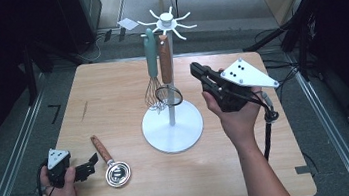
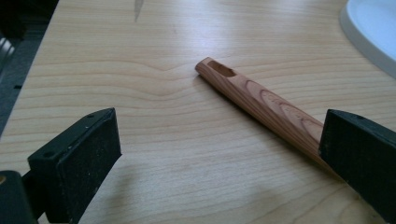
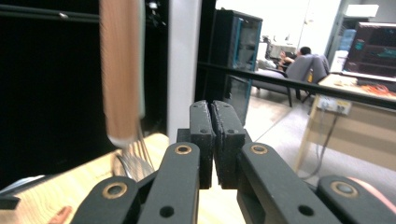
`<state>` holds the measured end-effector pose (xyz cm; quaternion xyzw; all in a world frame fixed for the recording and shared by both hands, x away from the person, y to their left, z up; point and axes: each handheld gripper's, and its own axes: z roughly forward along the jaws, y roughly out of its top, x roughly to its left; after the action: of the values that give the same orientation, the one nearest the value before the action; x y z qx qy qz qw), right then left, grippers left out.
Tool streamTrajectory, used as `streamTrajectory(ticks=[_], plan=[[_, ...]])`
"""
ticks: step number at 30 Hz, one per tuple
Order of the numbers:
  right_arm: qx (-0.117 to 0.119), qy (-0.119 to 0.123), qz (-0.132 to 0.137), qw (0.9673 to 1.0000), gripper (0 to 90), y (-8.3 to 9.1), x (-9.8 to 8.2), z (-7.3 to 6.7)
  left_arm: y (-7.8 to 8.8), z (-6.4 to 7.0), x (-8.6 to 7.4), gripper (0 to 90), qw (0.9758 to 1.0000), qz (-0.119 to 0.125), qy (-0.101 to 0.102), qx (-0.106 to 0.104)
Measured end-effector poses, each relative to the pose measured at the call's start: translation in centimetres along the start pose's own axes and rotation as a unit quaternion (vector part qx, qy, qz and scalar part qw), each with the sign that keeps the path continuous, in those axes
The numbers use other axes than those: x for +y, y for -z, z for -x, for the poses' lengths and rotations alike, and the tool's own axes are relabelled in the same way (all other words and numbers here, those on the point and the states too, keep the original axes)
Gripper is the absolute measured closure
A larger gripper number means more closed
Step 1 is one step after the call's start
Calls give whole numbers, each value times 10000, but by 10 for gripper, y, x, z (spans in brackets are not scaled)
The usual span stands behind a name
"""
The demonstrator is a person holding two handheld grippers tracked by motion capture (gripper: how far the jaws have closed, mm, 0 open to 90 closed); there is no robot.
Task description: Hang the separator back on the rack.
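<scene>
Left tongs [image 1: 89,167] wide apart beside wooden-handled strainer [image 1: 111,165] on counter [image 1: 113,105]; right tongs [image 1: 196,70] pressed together, empty, near white utensil stand [image 1: 172,124].

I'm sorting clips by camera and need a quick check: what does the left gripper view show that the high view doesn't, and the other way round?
Left gripper view alone: the slot cut in the end of the wooden handle, seen close between the open left claw. High view alone: the white stand with a whisk hanging on it, the strainer's metal bowl, the shut right claw. Both: the wooden table, that handle, the stand's base.
</scene>
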<state>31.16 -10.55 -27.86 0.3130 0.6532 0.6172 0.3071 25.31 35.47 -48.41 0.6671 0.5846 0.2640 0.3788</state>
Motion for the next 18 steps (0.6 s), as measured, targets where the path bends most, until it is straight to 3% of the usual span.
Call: streamTrajectory(ticks=[2, 4, 8, 13, 18], plan=[[-36, -38, -49, 10000, 877, 3, -7, 3, 0, 1, 0, 0, 10000, -35, -32, 33], [-90, -78, -123, 9999, 867, 5, -14, 6, 0, 2, 0, 76, 9999, -36, -45, 163], [-153, -113, -268, 9995, 834, 10, -31, 10, 0, 3, 0, 172, 9997, -53, -63, 217], [-184, -211, -409, 9988, 750, 17, -51, 17, 2, 4, 0, 399, 9997, -6, -122, 223], [-202, -328, -532, 9978, 668, 26, -70, 22, 4, 5, -1, 623, 10000, -86, -31, 25]])
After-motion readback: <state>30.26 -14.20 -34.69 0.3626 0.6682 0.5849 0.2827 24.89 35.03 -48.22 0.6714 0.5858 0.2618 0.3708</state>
